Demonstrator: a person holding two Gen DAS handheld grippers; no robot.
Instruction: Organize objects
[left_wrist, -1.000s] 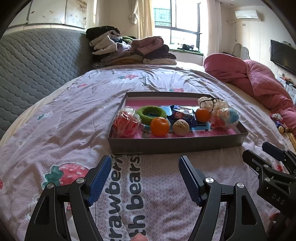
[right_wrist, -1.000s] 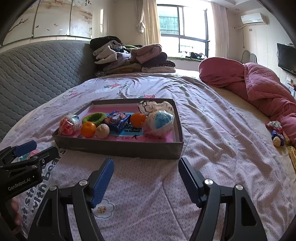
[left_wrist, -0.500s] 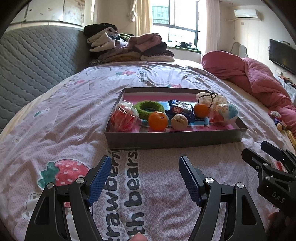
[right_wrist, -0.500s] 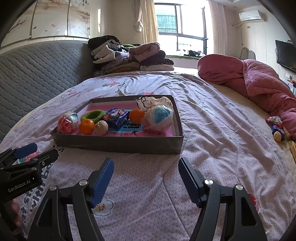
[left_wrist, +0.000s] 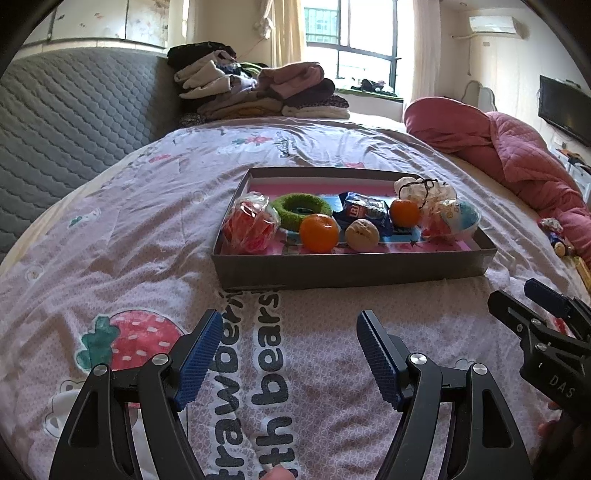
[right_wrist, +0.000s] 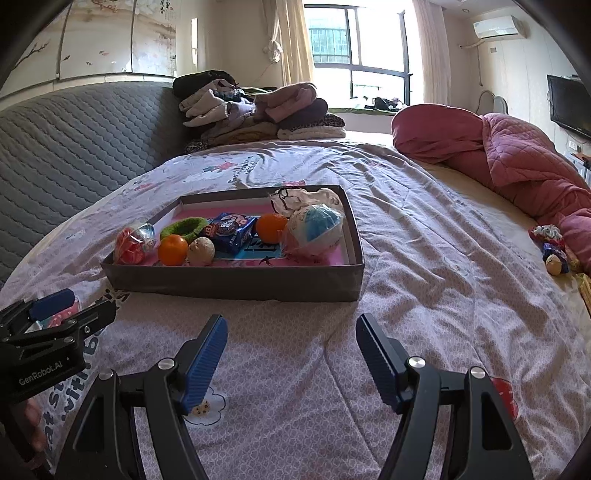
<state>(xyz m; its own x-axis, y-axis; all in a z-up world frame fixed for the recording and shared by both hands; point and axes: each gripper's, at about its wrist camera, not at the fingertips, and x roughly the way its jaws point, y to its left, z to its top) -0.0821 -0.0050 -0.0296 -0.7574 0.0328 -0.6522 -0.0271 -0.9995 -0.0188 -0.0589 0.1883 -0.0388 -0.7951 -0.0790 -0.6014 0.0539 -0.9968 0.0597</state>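
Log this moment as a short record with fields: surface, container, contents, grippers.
surface: bed with strawberry-print sheet
container: shallow grey box, open top, pink lining
contents: green ring, two oranges, walnut, blue snack packet, wrapped red item, wrapped blue-and-white ball
left gripper: jaws open, empty, short of the box
right gripper: jaws open, empty, short of the box

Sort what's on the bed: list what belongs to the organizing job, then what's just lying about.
Job: grey tray, two oranges, walnut, green ring, blue snack packet, wrapped balls.
Lying about: folded clothes, pink quilt, small toys.
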